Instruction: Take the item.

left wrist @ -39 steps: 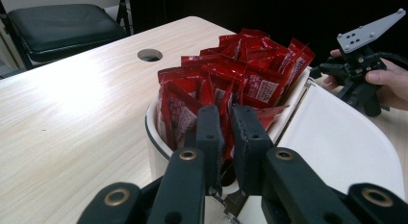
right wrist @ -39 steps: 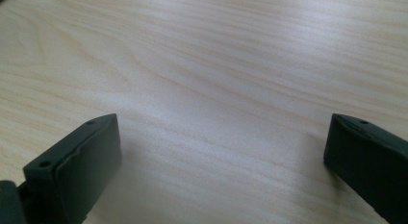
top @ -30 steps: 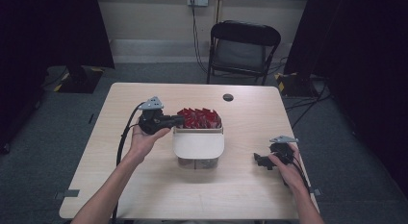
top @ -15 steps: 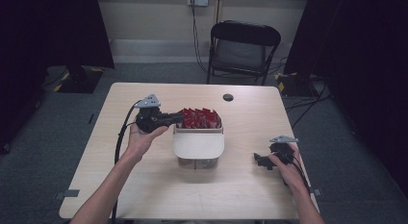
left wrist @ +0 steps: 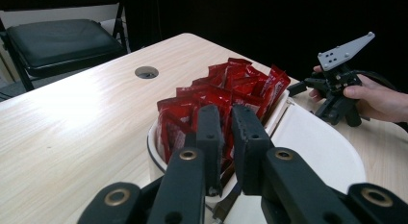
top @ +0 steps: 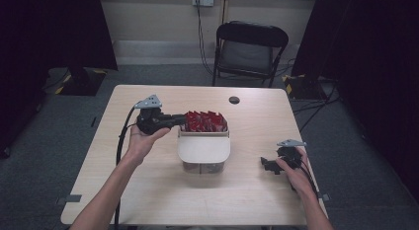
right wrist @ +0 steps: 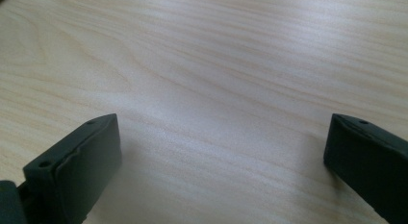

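Dim room, dark curtains either side, and I'm at a pale wooden table (top: pixel 148 190) with both forearms coming in from the near edge.

Closest to me, my right gripper (top: pixel 269 166) sits low on the table's right side, well apart from everything else. In the right gripper view its jaws stand wide apart with nothing but bare wood grain between them. My right hand (top: pixel 295 172) is wrapped round its body.

A bit further in, middle of the table, there's the white container (top: pixel 203 150). Its near half is a plain white lid or flap; the far half is open and packed with red packets (top: pixel 206 120) standing on edge.

My left gripper (top: pixel 183 120) is up at the container's left rim, pointing across toward the packets. In the left gripper view (left wrist: pixel 226 142) the jaws are pressed nearly together right in front of the nearest packets. Can't honestly tell whether a packet edge is pinched in there, the jaws hide that spot.

Past that, a small dark round hole (top: pixel 234 99) near the table's far edge, then a black folding chair (top: pixel 249 50) against the back wall.
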The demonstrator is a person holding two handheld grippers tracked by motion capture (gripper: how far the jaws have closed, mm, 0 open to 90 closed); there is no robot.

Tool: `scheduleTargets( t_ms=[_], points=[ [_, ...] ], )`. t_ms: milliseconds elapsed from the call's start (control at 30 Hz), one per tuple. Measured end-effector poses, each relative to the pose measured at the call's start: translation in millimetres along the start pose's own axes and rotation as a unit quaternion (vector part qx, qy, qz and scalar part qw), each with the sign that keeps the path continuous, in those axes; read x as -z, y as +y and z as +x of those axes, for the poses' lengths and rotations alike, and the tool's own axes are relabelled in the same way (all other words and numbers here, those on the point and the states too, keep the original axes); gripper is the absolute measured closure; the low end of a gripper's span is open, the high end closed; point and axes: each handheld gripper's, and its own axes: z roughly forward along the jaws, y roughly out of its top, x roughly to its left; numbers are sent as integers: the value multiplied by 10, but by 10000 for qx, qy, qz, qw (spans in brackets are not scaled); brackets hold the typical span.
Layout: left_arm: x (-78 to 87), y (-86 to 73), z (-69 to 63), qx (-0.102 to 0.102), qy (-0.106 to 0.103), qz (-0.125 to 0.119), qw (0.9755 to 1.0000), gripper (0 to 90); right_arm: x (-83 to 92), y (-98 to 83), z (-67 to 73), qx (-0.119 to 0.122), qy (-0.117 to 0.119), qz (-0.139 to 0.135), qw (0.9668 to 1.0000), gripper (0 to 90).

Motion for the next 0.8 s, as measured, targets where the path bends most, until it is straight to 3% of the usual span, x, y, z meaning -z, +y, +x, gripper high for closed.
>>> scheduleTargets(
  t_ms=[800],
  points=[
    [145, 101, -25, -77, -73, -191, 9998, 827, -1, 0, -1, 8, 0, -4, 10000, 0]
  ],
)
